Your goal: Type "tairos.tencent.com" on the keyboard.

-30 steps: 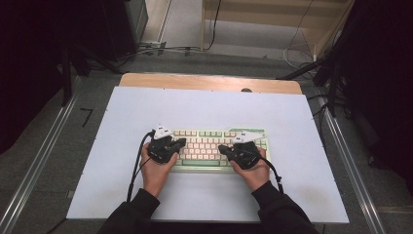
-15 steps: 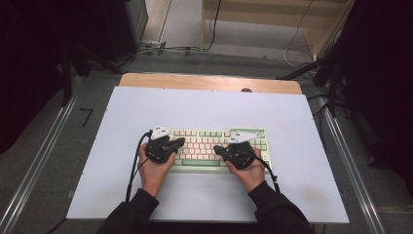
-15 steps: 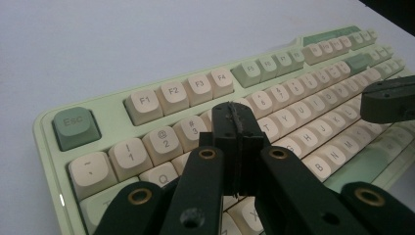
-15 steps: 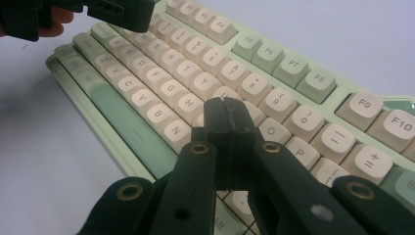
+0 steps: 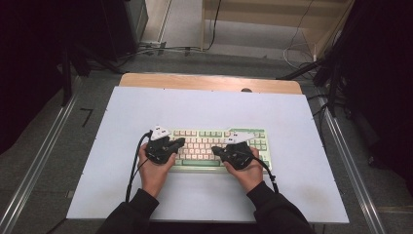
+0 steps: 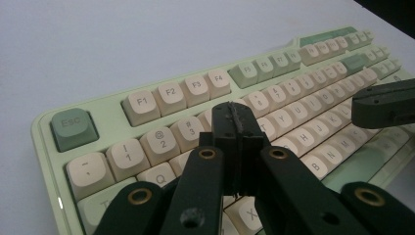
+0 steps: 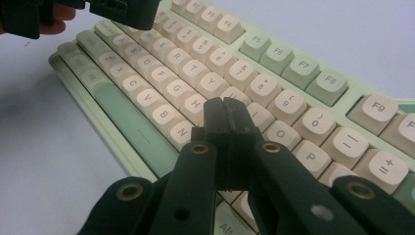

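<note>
Over the pale green plastic keyboard (image 5: 219, 148), both tongs squeezed tight, holding nothing: left gripper (image 6: 234, 117), right gripper (image 7: 226, 113). Typing step, probably; next, poking one key at 12 o'clock.

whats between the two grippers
In the high view, only keyboard keys lie between the left gripper and right gripper.

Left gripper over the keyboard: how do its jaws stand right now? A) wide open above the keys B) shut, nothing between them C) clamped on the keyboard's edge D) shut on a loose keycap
B: the left gripper has its jaws pressed together, empty, over the letter rows of the keyboard.
</note>
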A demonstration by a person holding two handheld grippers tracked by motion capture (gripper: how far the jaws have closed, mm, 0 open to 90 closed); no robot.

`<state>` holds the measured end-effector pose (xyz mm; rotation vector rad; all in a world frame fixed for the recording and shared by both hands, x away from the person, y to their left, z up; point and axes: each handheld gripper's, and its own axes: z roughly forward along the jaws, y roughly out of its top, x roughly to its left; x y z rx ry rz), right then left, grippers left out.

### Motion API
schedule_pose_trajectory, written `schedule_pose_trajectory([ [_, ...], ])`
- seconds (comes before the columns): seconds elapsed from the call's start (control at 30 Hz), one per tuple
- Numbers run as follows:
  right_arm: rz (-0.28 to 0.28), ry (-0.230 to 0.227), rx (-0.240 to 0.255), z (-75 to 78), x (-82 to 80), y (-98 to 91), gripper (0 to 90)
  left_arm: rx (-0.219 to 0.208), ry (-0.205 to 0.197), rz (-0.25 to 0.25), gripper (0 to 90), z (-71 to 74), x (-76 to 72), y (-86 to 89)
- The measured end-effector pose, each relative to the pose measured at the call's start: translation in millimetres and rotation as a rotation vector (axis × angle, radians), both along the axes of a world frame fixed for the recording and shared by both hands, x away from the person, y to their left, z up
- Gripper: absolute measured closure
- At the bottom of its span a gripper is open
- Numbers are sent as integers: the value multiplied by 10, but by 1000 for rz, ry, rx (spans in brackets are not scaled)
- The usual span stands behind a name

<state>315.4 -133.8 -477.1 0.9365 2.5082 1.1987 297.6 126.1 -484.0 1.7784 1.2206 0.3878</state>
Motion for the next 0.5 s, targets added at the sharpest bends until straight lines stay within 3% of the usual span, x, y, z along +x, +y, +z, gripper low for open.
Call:
schedule_pose_trajectory([
  [0.5, 11, 4, 2, 1, 0, 48, 883, 2, 3, 0, 900, -5, 0, 6],
])
